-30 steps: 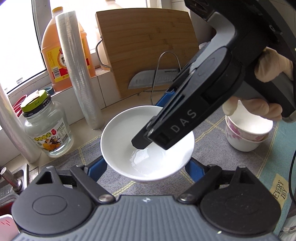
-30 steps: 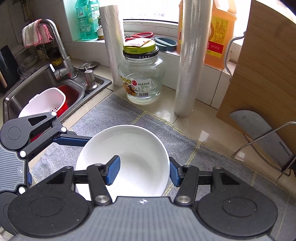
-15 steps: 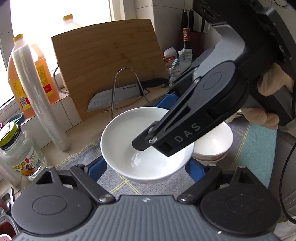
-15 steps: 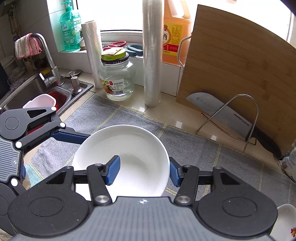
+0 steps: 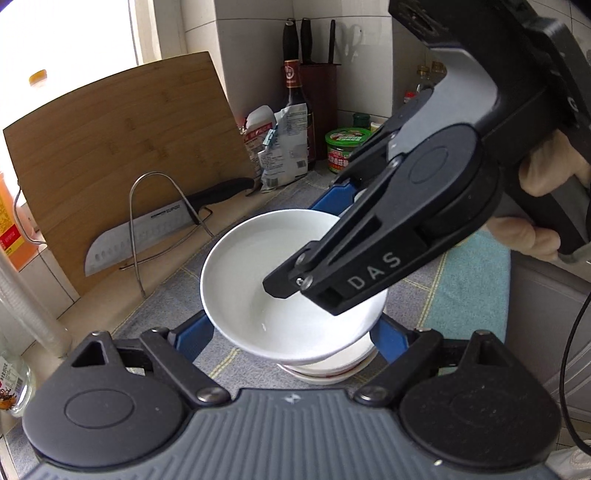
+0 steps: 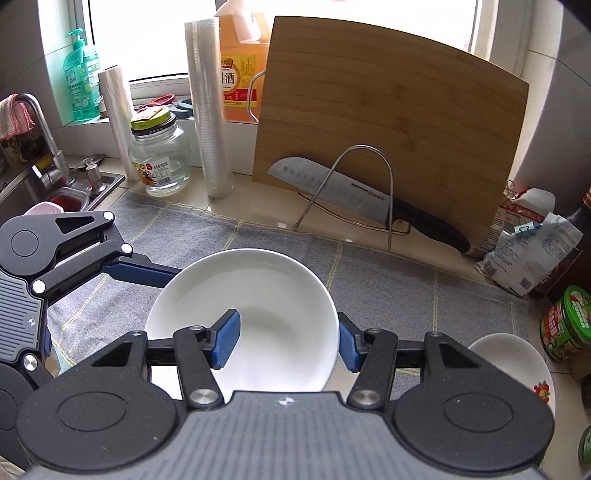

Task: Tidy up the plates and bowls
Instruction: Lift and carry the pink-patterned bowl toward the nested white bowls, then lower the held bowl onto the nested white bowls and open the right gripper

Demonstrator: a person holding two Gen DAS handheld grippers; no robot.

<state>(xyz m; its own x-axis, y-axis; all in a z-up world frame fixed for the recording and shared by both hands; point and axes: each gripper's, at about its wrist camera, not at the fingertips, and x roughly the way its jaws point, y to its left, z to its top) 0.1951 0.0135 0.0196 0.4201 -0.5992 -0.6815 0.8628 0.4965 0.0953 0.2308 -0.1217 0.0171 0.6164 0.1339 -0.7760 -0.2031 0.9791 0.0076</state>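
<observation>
Both grippers pinch the round white ceramic bowl: the left gripper squeezes its sides, the right gripper its rim. It could slip and bang the small flowered bowl stack below.

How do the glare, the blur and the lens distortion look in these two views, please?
Left wrist view: the window at top left is blown out to white, the cutting board bows with the fisheye, and the bowl is sharp. Right wrist view: the window glares behind the oil bottle, straight edges curve, and there is no obvious blur.
</observation>
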